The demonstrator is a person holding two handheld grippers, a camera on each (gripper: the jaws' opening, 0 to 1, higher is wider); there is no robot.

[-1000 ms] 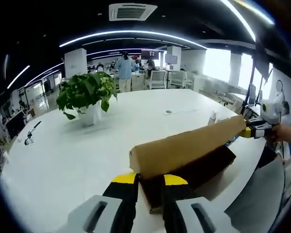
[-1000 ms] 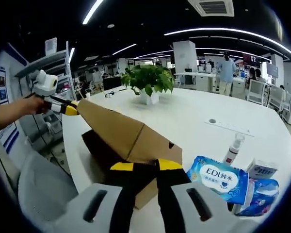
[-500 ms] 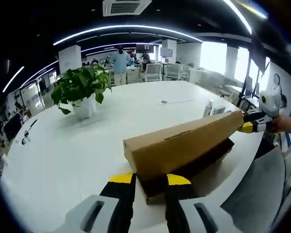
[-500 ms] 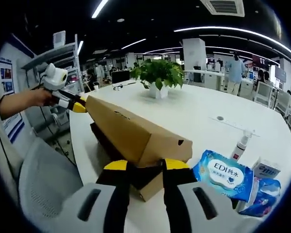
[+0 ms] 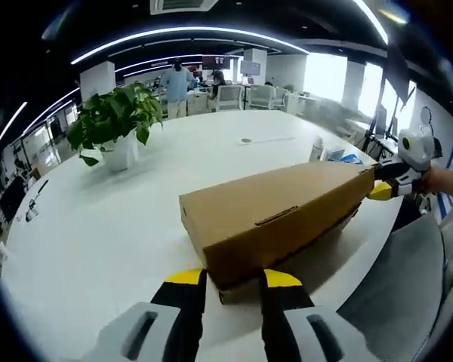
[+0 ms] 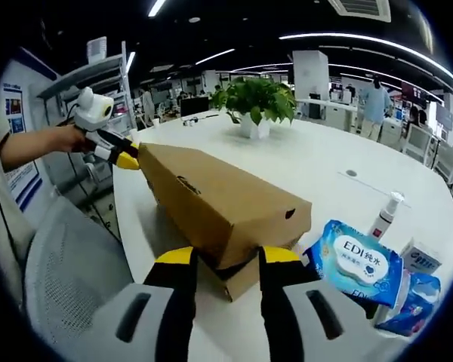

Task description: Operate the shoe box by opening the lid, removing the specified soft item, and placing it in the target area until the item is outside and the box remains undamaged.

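- You are holding a cardboard shoe box (image 5: pixel 275 219) on a white table (image 5: pixel 98 226); in the left gripper view it is lying across the centre of the frame, its lid (image 5: pixel 287 204) covering the base and sitting almost level.
- Your left gripper (image 5: pixel 234 279), at the bottom centre of the left gripper view, is standing with jaws spread, one yellow-tipped jaw at either side of the box's near corner; whether they are touching the cardboard cannot be determined.
- Your right gripper (image 6: pixel 226 256), at the bottom centre of the right gripper view, is likewise standing with jaws spread, straddling the opposite end of the box.
- In the right gripper view, the left gripper is appearing at upper left, its yellow tips meeting the far edge of the lid.
- In the left gripper view, the right gripper is appearing at the right edge, tips against the lid's far end.
- The soft item inside the box is hidden by the lid.
- A blue wet-wipes pack (image 6: pixel 359 260) is lying just beside the box at lower right of the right gripper view, with a spray bottle (image 6: pixel 385 215) behind it.
- A potted plant (image 5: pixel 113 124) is standing at upper left of the left gripper view.
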